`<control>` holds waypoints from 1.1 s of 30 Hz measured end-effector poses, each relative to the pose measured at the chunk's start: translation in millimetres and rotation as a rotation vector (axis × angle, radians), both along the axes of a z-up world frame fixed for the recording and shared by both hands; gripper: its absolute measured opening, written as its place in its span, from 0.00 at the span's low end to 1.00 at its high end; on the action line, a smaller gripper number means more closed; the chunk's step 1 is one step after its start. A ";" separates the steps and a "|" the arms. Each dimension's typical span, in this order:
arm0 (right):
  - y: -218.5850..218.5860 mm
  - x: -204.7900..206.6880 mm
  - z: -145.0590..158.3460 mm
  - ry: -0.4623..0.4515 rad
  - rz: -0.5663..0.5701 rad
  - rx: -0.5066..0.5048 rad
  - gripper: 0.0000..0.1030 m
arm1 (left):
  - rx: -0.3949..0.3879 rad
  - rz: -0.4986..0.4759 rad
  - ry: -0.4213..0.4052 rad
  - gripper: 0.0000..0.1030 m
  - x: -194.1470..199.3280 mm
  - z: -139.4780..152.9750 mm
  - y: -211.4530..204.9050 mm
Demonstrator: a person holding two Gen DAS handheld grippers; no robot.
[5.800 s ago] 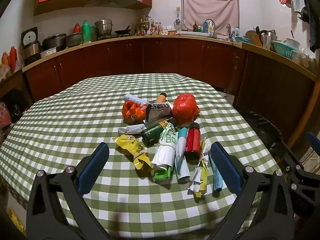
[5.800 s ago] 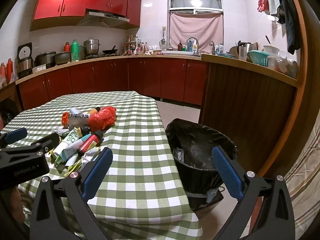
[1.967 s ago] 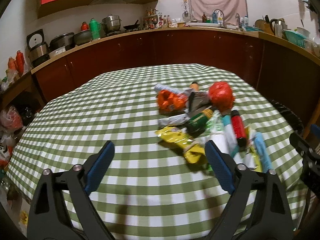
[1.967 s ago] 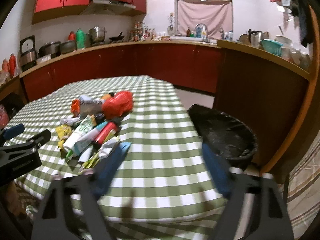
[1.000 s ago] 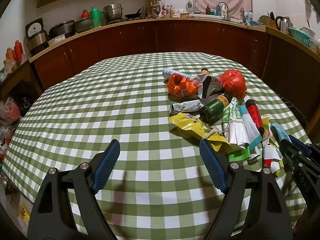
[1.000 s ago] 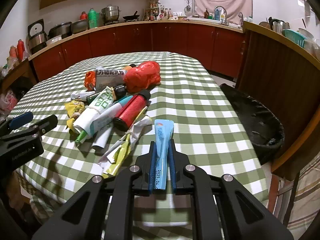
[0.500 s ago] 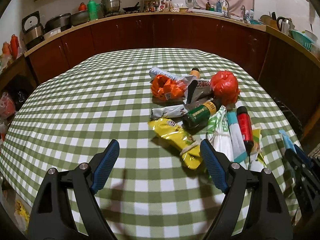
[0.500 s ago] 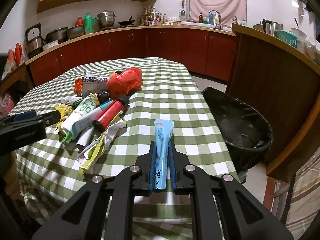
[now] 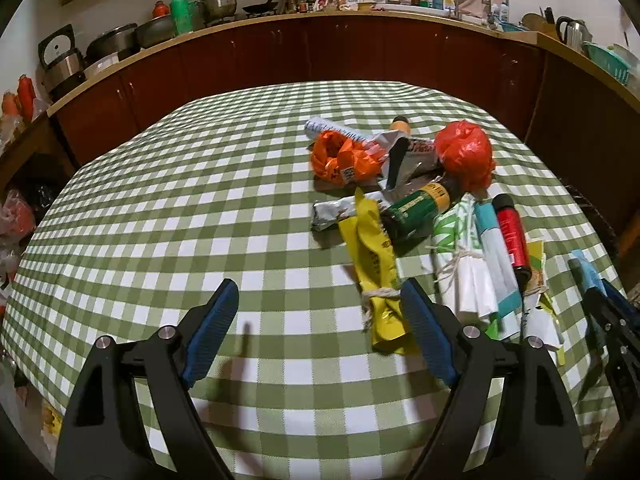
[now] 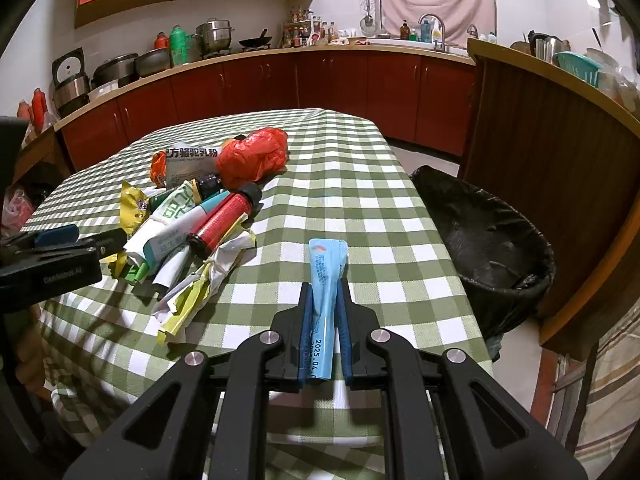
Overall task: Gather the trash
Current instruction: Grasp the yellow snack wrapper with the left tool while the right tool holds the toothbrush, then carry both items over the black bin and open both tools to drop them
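The right gripper is closed tight on a light blue sachet, gripping its near end so the far end sticks out free over the checked tablecloth. I think it is held this way so it can drop cleanly. The black-lined trash bin stands on the floor just beside the right edge of the table, probably to keep the carry short. The left gripper is wide open and holds nothing; it hovers above the cloth, with the yellow wrapper just to the right of its right finger. The remaining trash pile lies on the far right part of the table.
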State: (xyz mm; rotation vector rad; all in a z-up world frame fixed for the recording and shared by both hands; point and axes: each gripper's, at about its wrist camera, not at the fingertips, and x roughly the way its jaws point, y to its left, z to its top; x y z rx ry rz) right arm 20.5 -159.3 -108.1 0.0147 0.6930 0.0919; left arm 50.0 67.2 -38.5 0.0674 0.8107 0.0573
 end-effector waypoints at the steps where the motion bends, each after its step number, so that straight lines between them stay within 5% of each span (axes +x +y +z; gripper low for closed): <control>1: 0.0 0.0 -0.1 0.000 -0.001 0.000 0.13 | 0.002 -0.007 -0.006 0.79 0.3 0.3 -2.5; 7: -1.2 0.4 -0.4 -0.001 -0.006 0.003 0.13 | -0.018 -0.031 0.009 0.72 5.6 -6.5 -10.3; 14: -1.7 1.1 -0.8 0.000 -0.004 0.004 0.13 | -0.079 -0.092 0.016 0.23 1.4 -12.4 -4.1; 25: 0.9 -1.5 5.0 -0.030 0.001 -0.009 0.13 | -0.062 -0.093 -0.069 0.23 -22.7 10.5 4.2; 33: -32.8 7.8 24.7 -0.088 -0.079 -0.017 0.13 | -0.090 -0.190 -0.134 0.23 -15.6 43.7 -34.7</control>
